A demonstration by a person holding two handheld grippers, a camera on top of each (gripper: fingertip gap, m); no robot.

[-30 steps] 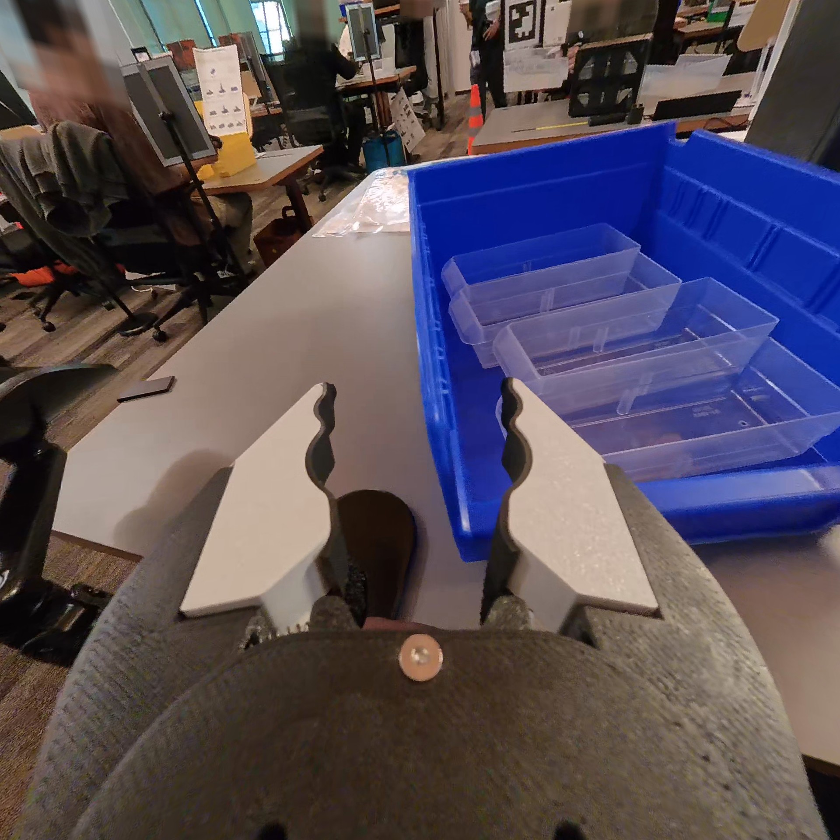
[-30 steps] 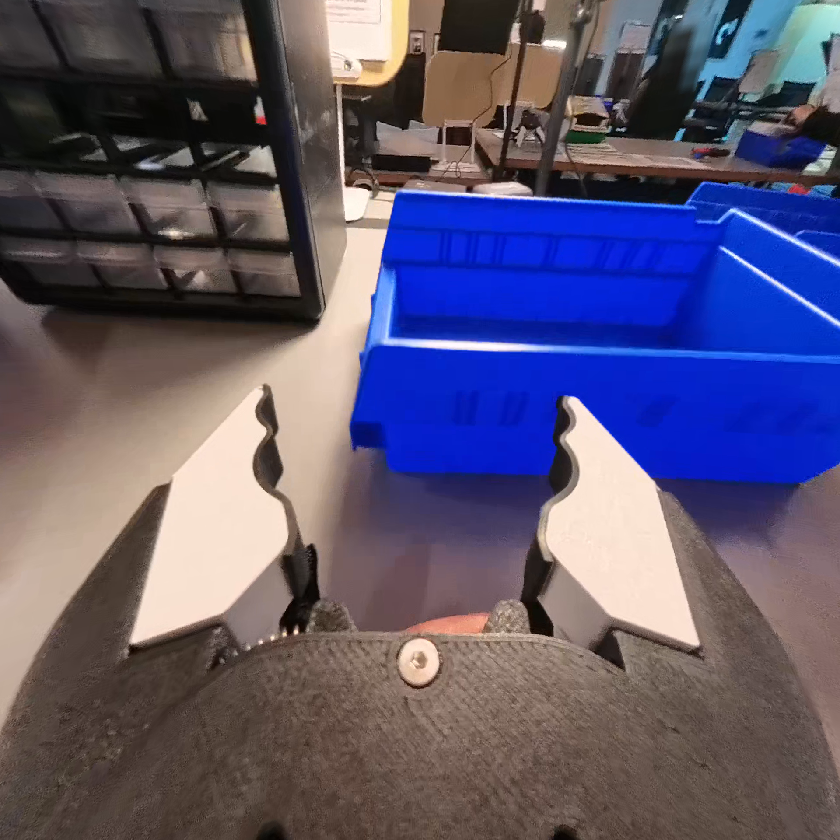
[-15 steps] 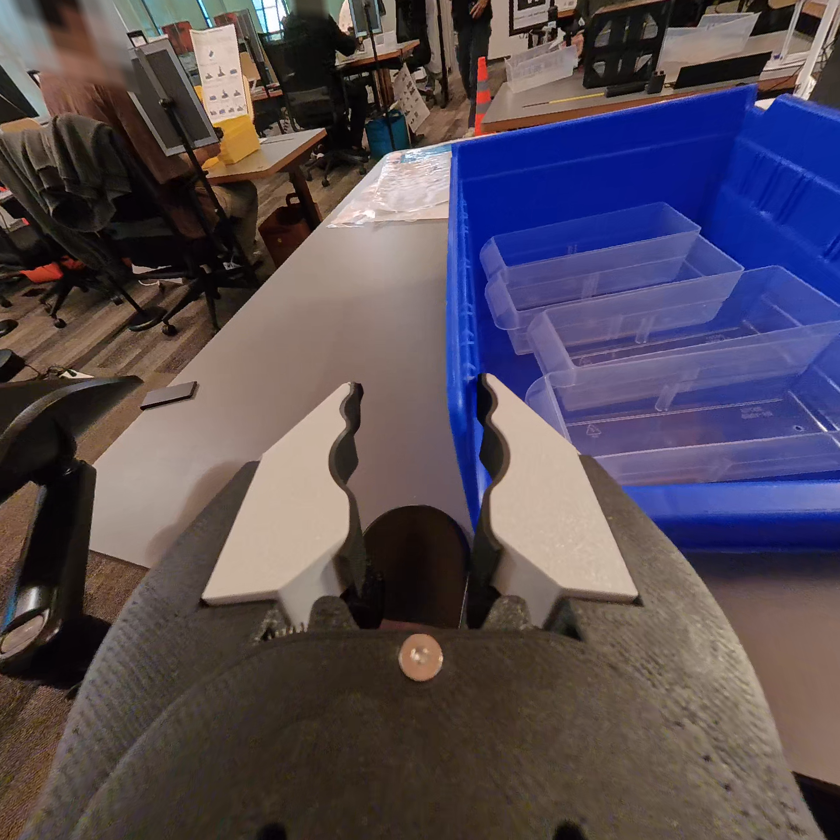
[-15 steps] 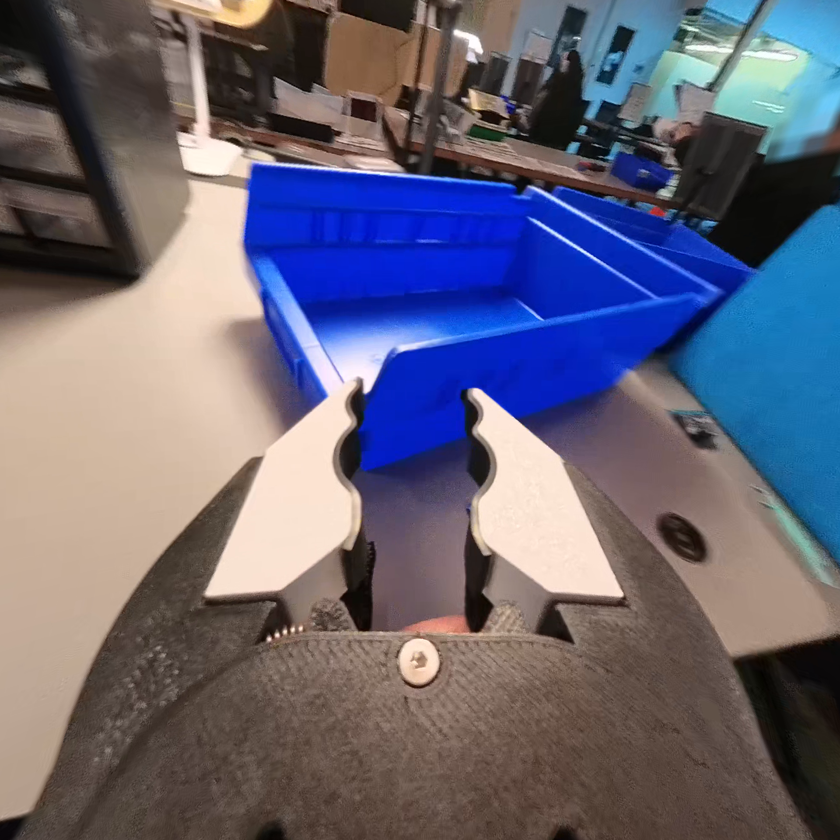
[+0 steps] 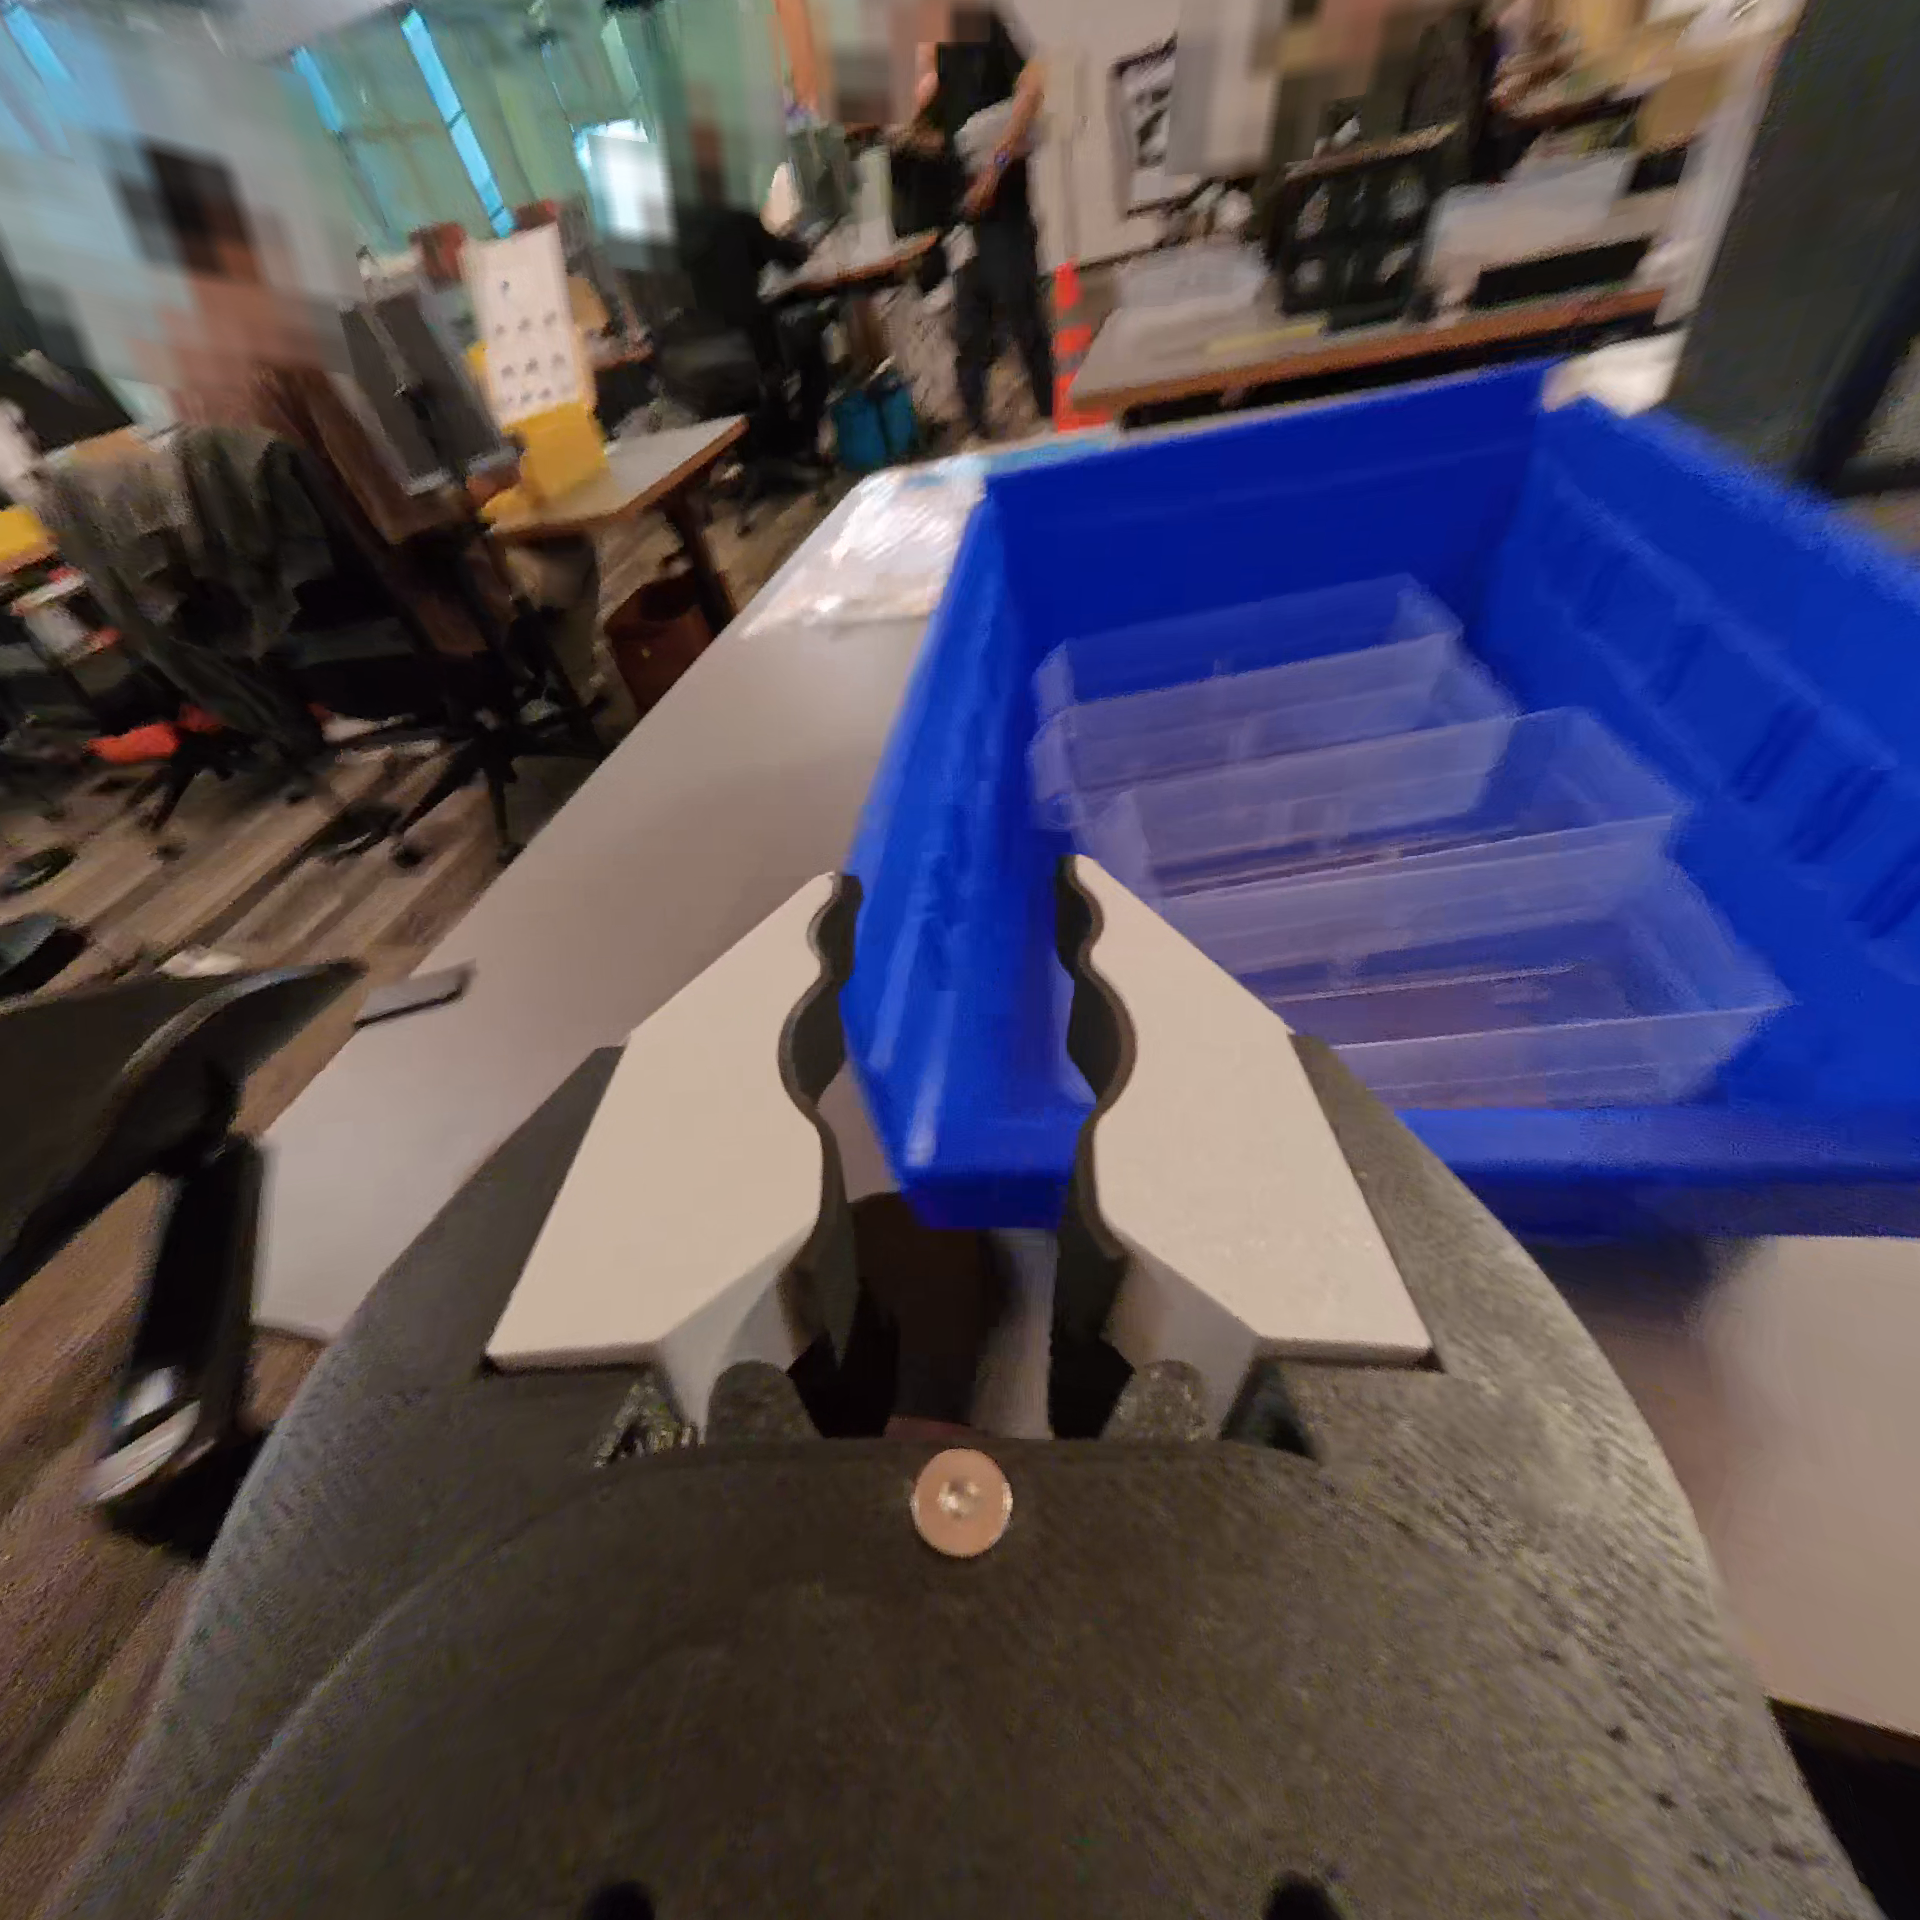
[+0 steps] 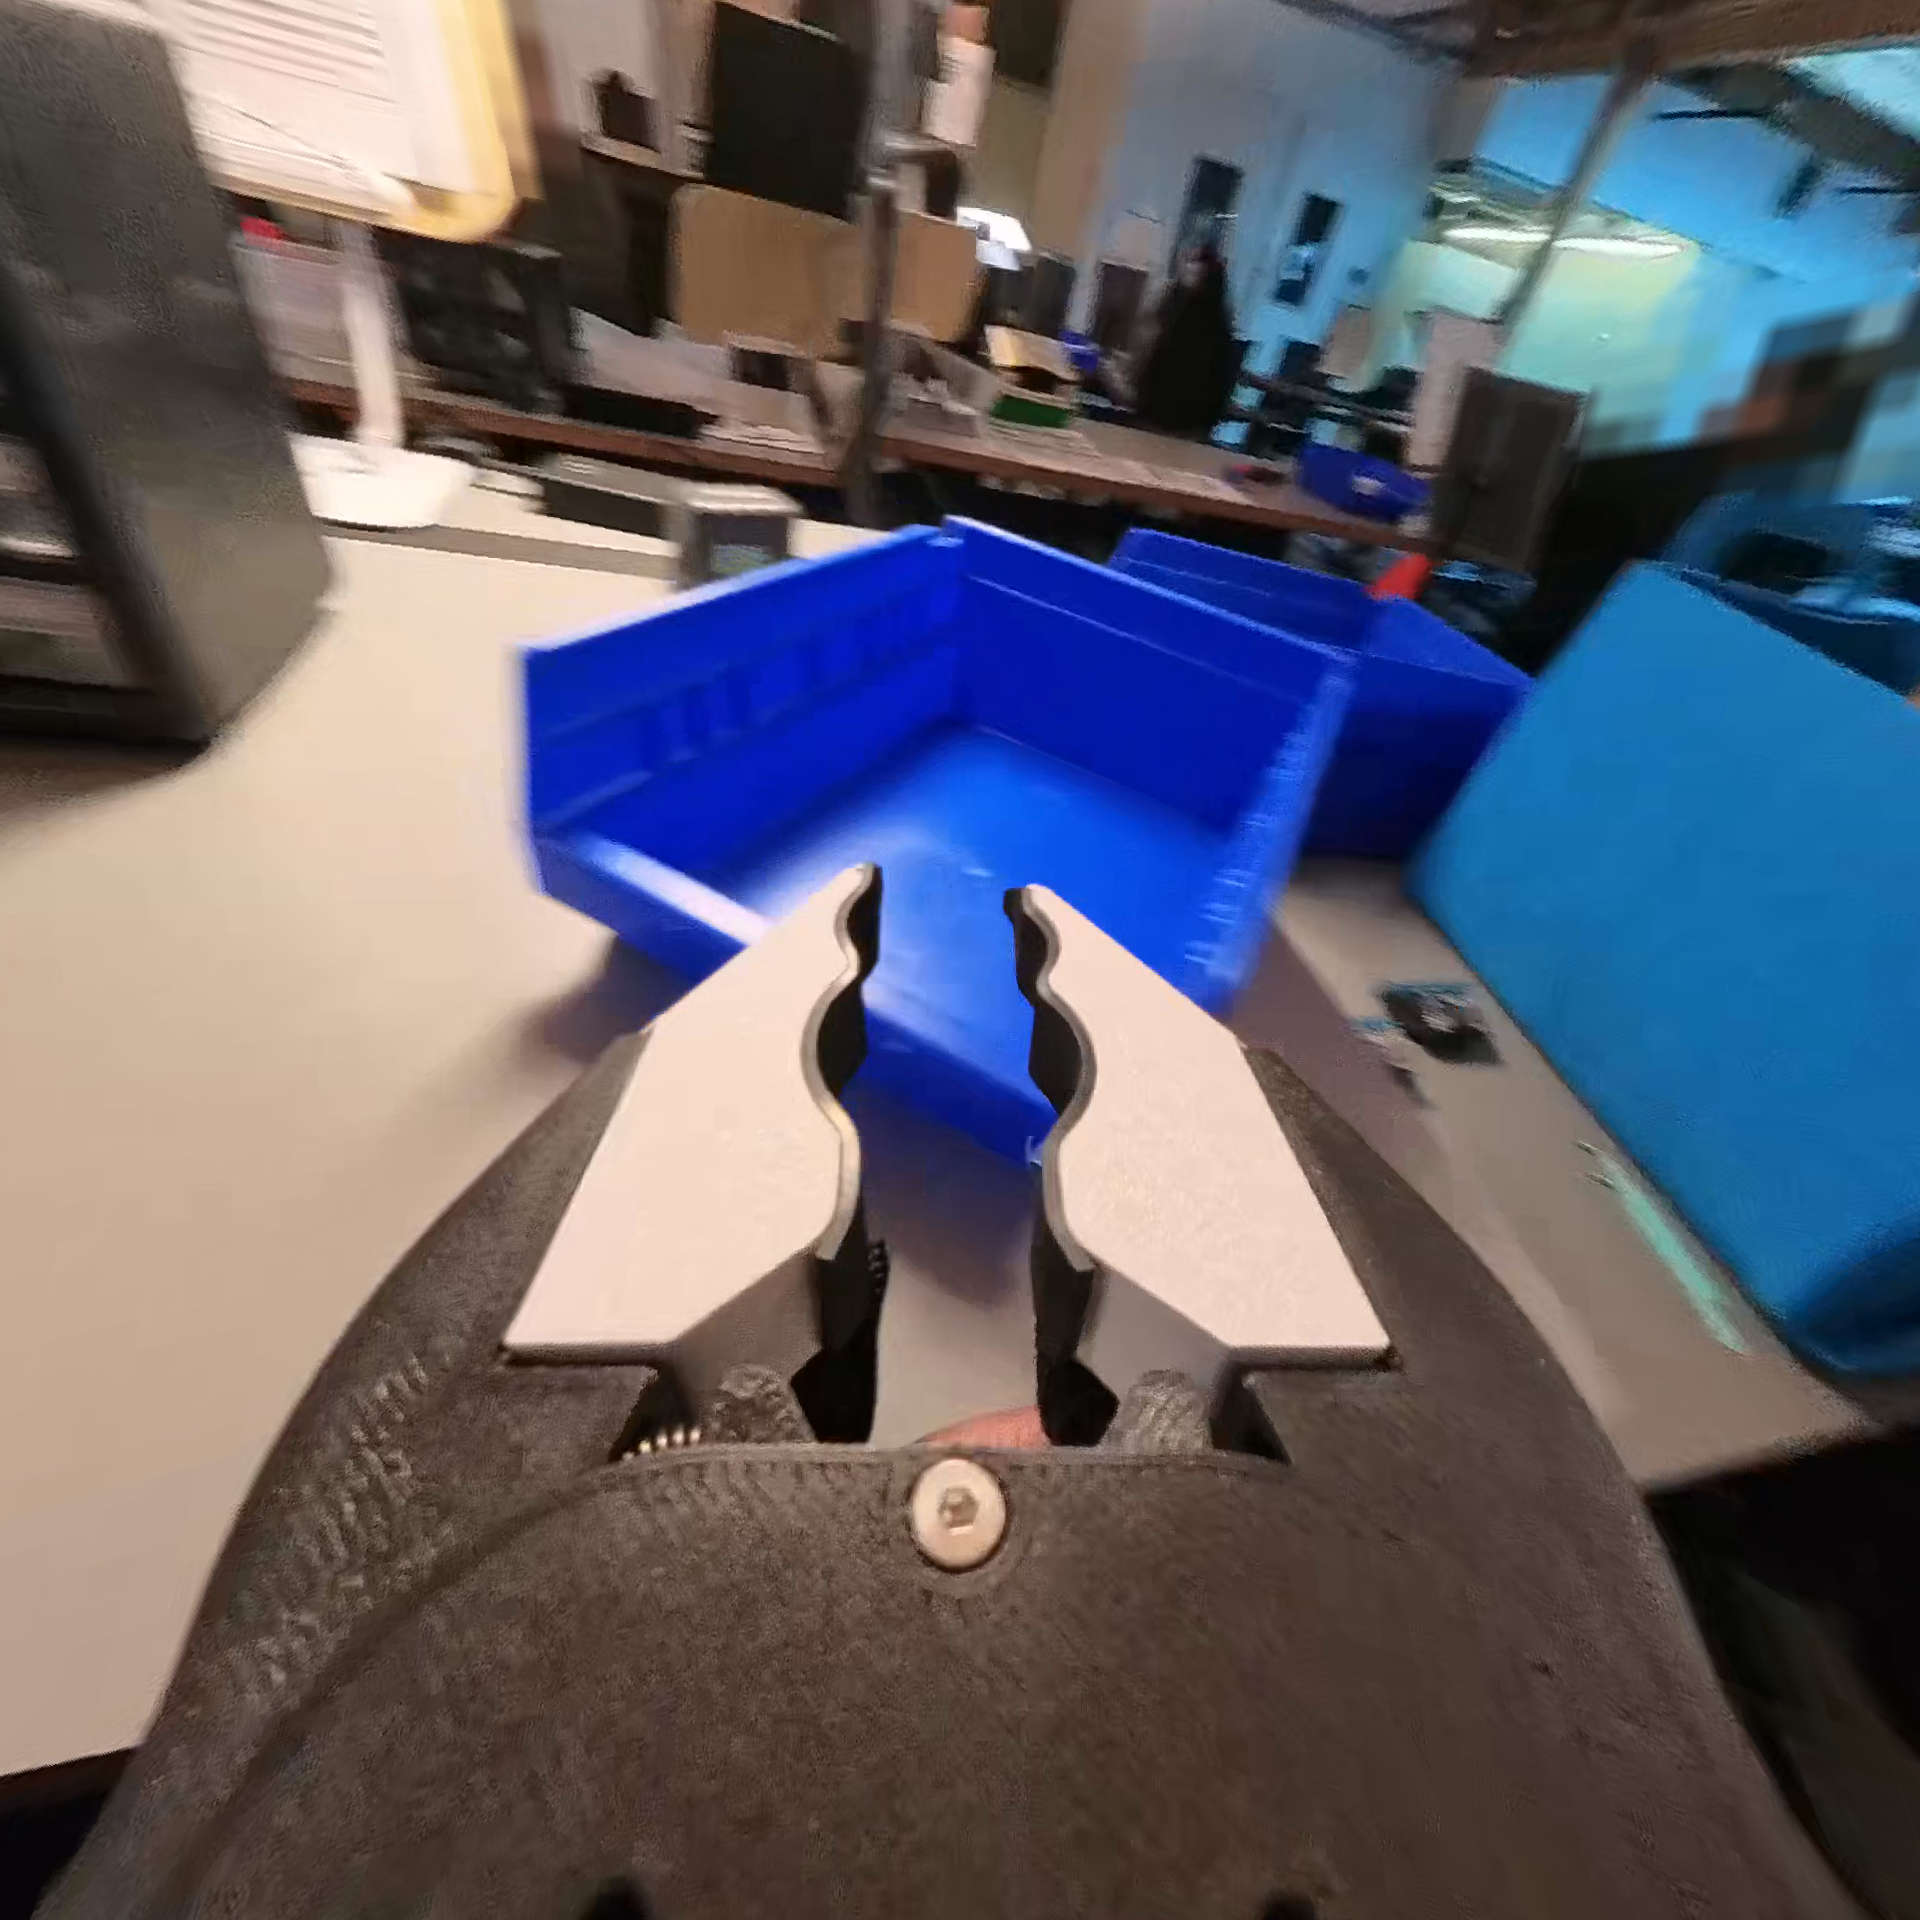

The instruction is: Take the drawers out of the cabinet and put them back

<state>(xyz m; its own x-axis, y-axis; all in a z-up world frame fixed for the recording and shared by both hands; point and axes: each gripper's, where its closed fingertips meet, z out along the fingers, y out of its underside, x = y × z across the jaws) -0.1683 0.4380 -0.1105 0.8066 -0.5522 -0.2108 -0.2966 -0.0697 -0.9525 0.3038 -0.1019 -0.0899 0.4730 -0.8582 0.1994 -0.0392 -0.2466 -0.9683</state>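
Note:
Several clear plastic drawers [image 5: 1403, 831] lie in a blue bin [image 5: 1247, 499] on the grey table [image 5: 623, 883] in the left wrist view. My left gripper [image 5: 956, 894] hangs over the bin's near left corner. Its jaws are partly closed with a clear gap, and nothing is in them. The black drawer cabinet [image 6: 135, 416] stands blurred at the far left of the right wrist view. My right gripper [image 6: 943, 894] hovers over the near corner of an empty blue bin [image 6: 1039, 665]. Its jaws are narrowly apart and hold nothing.
A second blue bin [image 6: 1434, 707] stands behind the empty one, and a light blue panel [image 6: 1683, 883] stands at the right. A clear plastic bag [image 5: 883, 551] and a small black item [image 5: 416, 997] lie on the table. Office chairs and desks stand off its left edge.
Both grippers' jaws have narrowed from wide open, on nothing. The right gripper swung right, away from the cabinet and over the empty bin. The left gripper moved slightly right, over the drawer bin's corner.

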